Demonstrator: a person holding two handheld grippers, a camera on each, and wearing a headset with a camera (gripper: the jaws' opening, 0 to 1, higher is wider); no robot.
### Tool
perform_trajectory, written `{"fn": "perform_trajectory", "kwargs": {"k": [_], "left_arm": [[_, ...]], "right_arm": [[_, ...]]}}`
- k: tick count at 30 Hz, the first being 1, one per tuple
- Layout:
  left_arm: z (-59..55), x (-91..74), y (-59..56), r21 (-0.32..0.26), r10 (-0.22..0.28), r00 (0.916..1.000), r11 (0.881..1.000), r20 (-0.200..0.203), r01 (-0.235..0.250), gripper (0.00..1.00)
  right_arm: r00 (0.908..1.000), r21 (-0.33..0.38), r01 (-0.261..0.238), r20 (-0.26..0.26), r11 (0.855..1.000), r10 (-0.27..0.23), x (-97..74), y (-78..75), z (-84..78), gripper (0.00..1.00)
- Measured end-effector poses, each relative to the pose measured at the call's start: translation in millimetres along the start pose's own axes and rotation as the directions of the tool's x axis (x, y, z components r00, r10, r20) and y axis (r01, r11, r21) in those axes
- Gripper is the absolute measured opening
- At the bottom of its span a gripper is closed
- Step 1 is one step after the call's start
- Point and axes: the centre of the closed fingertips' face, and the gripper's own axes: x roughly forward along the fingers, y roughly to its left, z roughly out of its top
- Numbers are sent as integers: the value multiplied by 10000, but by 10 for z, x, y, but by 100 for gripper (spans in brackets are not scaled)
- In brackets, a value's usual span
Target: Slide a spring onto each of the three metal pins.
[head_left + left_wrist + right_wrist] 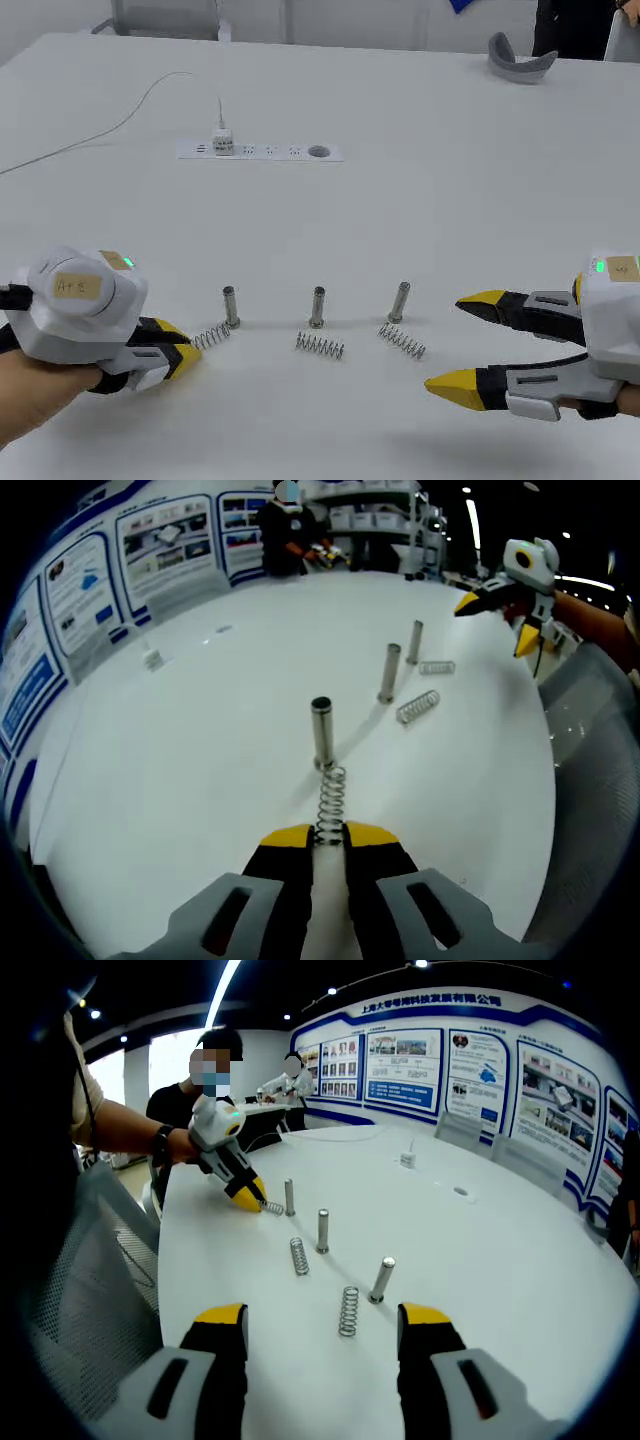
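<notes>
You have three short silver pins standing straight up in a row, near the counter [420, 210] edge closest to you: the left pin [230, 306], the middle pin [318, 307] and the right pin [400, 301]. A small wire spring lies flat just in front of each. The left spring [211, 337] has one end right at its pin's foot, and your left tongs [328, 833] pinch the other end. The middle spring [320, 346] and the right spring [402, 341] lie loose.

Office showroom — white conference table [450, 220], blue-trimmed wall display boards [405, 1060]
</notes>
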Motion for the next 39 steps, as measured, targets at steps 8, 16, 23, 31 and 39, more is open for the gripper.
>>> {"fn": "perform_trajectory", "kwargs": {"k": [8, 16, 23, 31, 39], "left_arm": [[-2, -28, -4, 95, 5, 10000, 10000, -22, -5, 11], [8, -74, -24, -11, -44, 10000, 10000, 34, 45, 10], [33, -107, -151, 48, -380, 9992, 9993, 141, 379, 10], [173, -122, -376, 362, -985, 9940, 9946, 483, 968, 10], [398, -129, -617, 904, -1593, 9821, 9845, 1005, 1504, 10]], "right_arm": [[10000, -26, 2, 27, 10000, -2, 0, 16, 22, 62], [10000, -80, -8, 70, 10000, 8, -2, 48, 65, 61], [9997, -219, -111, 196, 9997, 116, 1, 103, 153, 61], [9994, -287, -293, 169, 9992, 298, 7, 156, 171, 58], [9984, -326, -546, 101, 9980, 549, 26, 199, 192, 52]]}}
